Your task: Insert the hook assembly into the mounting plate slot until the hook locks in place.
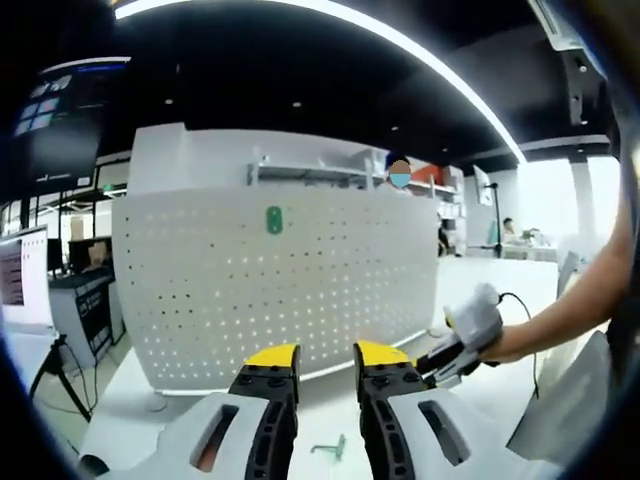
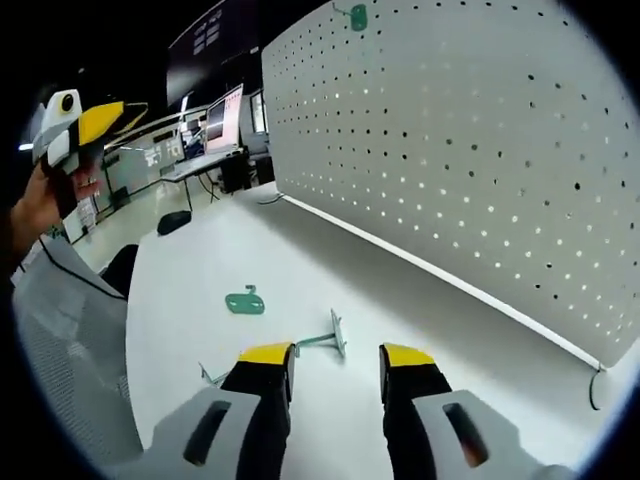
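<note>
Yellow-tipped right gripper [image 2: 335, 357] hovers over white table [image 2: 300, 270] beside pegboard [image 2: 480, 150].

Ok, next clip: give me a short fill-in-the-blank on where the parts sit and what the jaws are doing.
1. A green mounting plate is fixed on the white ____.
2. The metal hook lies on the ____.
3. Both the left gripper and right gripper have jaws that are ____.
4. The loose plate beside the hook is coloured ____.

Missing words: pegboard; table; open; green
</note>
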